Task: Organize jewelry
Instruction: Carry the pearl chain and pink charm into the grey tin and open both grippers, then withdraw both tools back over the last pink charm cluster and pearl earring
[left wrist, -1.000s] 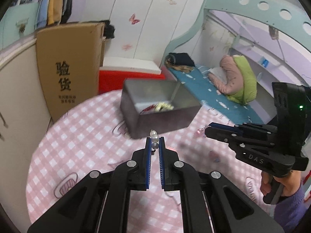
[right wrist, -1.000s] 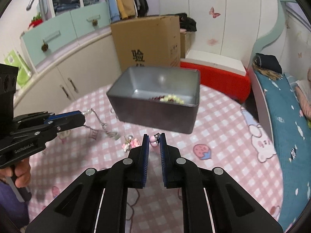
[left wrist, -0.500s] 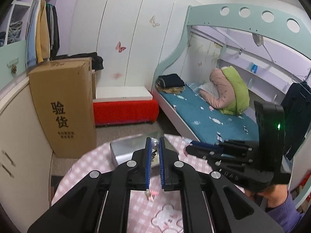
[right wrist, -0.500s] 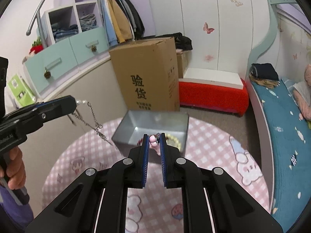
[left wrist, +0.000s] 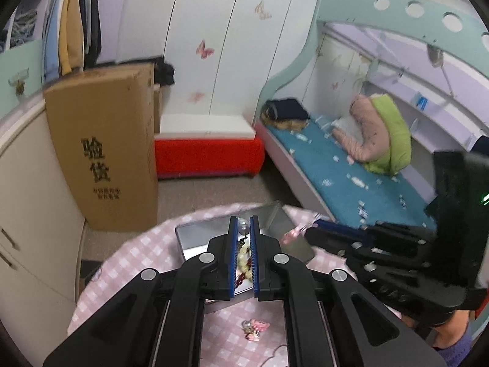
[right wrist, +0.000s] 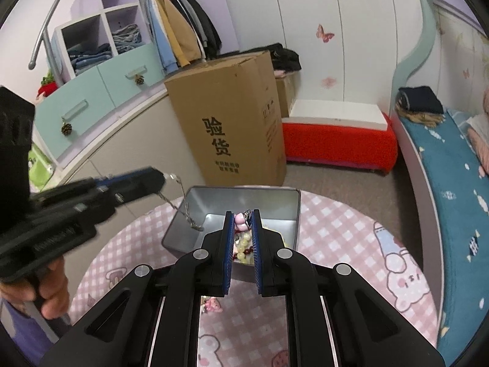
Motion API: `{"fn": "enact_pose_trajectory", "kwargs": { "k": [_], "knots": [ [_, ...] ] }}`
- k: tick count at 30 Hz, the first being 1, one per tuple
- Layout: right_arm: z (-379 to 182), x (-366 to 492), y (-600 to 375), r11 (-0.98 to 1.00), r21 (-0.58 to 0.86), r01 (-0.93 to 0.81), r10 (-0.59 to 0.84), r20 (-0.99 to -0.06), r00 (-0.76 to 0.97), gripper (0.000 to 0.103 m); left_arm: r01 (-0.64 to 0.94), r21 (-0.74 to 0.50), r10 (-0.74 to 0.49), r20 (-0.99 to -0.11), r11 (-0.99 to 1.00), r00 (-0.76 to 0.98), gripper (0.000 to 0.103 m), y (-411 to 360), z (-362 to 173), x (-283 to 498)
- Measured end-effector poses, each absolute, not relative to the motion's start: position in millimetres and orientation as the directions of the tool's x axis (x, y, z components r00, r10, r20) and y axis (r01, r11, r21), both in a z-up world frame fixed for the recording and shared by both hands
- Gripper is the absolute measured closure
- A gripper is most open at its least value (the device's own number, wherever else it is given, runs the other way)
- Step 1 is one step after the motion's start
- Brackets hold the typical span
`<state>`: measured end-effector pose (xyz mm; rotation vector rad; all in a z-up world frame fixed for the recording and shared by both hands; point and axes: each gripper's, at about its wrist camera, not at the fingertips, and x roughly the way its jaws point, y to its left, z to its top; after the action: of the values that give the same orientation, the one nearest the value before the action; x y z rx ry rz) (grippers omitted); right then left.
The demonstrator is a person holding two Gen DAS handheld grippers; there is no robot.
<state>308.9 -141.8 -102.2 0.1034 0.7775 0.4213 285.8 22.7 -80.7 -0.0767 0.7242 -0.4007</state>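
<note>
The metal tin sits at the far edge of the round pink-checked bench, and both sets of tongs are held over it, so a good chunk of its inside is blocked. What peeks through between the fingers is a pile of cream and dark red beads, can't tell whether that's one bracelet or several. The left tongs are pinched shut on a pearl piece; from the other camera you can see a thin silver chain hanging off it over the tin's left side, though the tips there are blurred. The right tongs are clamped on a little pink charm thing, with something dark beside it I can't make out. In the left view that charm is just a pink smear at the tongs' tip. One more pink trinket lies on the bench nearer the camera, half hidden between the tong arms. A hand shows at the left edge, cut off by the frame. Behind the bench stands a cardboard box.
</note>
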Motion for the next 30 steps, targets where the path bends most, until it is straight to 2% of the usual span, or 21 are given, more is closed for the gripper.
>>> {"fn": "enact_pose_trajectory", "kwargs": {
  "k": [9,20,21,22,24,30],
  "knots": [
    [-135.2,327.4,-135.9,0.912,0.265,-0.312,0.404,-0.705,0.583,0.091,0.310,-0.195,-0.352,-0.709,0.930,0.611,0.097,17.8,-122.6,302.7],
    [-154.0,334.2,-133.7,0.912,0.282,-0.298,0.406,-0.731,0.548,0.091,0.303,-0.178,-0.332,-0.733,0.936,0.594,0.096,14.3,-135.4,306.4],
    [-154.8,334.2,-133.6,0.911,0.285,-0.297,0.408,-0.730,0.548,0.091,0.301,-0.181,-0.332,-0.734,0.936,0.593,0.091,14.6,-135.2,306.4],
    [-154.8,333.6,-134.3,0.911,0.288,-0.297,0.409,-0.730,0.548,0.091,0.302,-0.187,-0.337,-0.732,0.935,0.592,0.081,15.4,-134.8,305.9],
    [-154.7,332.6,-135.4,0.909,0.292,-0.298,0.413,-0.730,0.545,0.091,0.298,-0.185,-0.335,-0.725,0.936,0.602,0.072,15.5,-132.1,303.6],
    [-152.3,329.8,-140.3,0.905,0.308,-0.292,0.422,-0.725,0.545,0.089,0.305,-0.198,-0.351,-0.710,0.931,0.610,0.072,20.3,-125.8,292.2]
  ]
}}
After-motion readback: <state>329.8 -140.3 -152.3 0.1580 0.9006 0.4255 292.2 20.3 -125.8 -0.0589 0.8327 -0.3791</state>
